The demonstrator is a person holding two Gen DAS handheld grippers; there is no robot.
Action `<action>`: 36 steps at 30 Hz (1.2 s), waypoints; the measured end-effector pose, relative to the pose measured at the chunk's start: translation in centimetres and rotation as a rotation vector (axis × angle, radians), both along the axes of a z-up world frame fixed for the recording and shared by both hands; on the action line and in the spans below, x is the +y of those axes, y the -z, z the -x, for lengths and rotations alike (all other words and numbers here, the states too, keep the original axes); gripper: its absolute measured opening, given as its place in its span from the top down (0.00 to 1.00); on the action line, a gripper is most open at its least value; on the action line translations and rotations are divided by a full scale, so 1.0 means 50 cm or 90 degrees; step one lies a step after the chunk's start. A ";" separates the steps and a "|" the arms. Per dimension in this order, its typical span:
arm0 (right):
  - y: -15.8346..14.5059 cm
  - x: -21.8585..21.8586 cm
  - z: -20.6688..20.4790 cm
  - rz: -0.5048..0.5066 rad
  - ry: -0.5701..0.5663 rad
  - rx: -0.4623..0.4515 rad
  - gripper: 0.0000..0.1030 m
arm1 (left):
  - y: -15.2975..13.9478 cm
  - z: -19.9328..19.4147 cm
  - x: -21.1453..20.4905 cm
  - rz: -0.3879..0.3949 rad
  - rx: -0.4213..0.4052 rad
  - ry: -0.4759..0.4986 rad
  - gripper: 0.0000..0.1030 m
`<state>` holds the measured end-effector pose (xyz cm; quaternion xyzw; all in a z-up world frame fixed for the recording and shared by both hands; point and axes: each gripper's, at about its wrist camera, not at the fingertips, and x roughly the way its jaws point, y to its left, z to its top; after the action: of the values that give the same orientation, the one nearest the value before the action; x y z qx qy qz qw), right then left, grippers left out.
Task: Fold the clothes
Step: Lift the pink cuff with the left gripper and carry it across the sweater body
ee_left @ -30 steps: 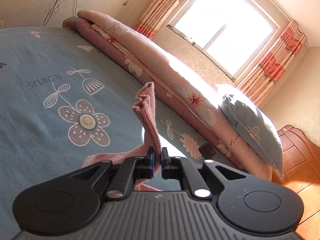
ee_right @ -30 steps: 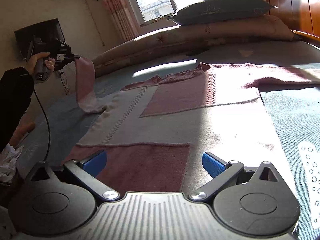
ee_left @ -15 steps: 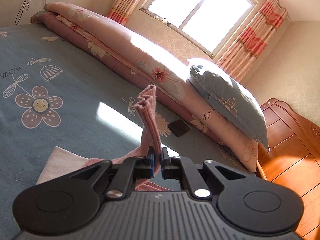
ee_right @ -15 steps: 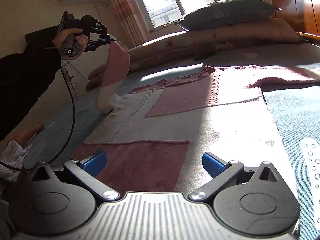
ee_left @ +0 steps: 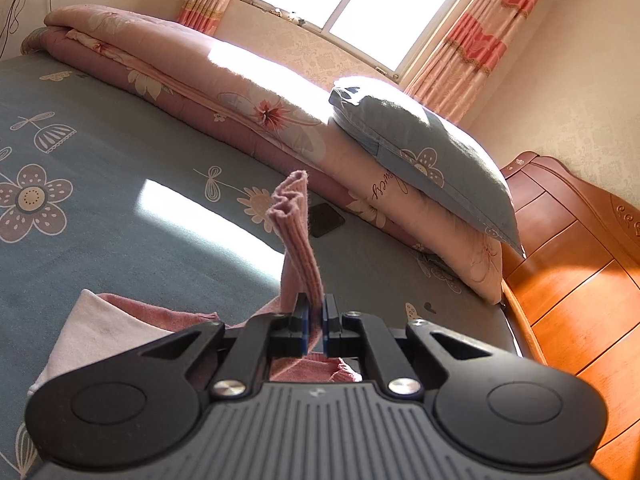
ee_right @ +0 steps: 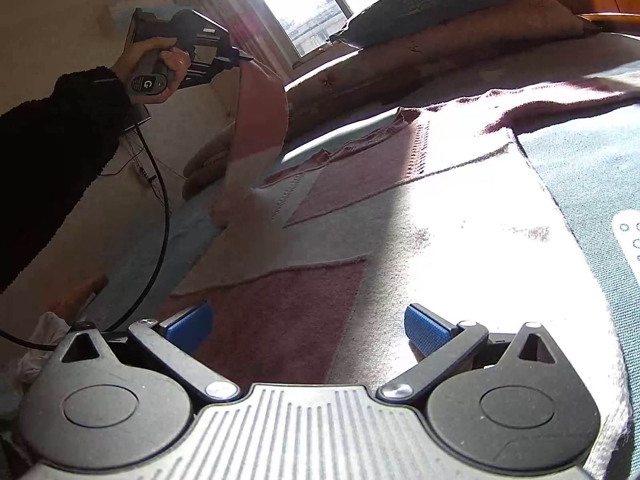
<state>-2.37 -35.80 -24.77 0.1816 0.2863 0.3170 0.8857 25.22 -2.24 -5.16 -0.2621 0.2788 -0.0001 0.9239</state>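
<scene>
Left tool (ee_left: 315, 322) has swung the pinched pink sleeve cuff (ee_left: 296, 232) up and inward over the sweater (ee_right: 360, 208) spread lengthwise on the bed (ee_left: 100, 184), while right tool (ee_right: 306, 326), jaws wide and empty, hovers low at its near hem.

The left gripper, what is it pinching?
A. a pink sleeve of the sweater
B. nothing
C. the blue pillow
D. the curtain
A: the left gripper is shut on the pink sleeve, whose cuff sticks up past its fingers, lifted off the sweater lying on the bed.
</scene>
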 end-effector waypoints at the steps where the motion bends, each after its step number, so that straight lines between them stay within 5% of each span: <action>1: -0.001 0.001 0.001 0.004 -0.001 -0.002 0.00 | 0.004 -0.004 -0.012 -0.001 0.003 0.006 0.96; 23: 0.001 0.006 0.006 0.029 -0.013 -0.009 0.00 | 0.127 -0.081 -0.191 -0.066 0.102 0.080 0.96; 28: 0.000 0.010 0.009 0.041 -0.017 -0.013 0.00 | 0.148 -0.084 -0.219 -0.081 0.126 0.112 0.87; 36: 0.002 0.013 0.013 0.050 -0.019 -0.016 0.00 | 0.115 -0.061 -0.234 -0.098 0.105 0.168 0.81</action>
<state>-3.03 -35.15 -24.86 0.1380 0.2899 0.3211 0.8910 28.27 -13.97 -10.90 -0.1511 0.3849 -0.0785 0.9071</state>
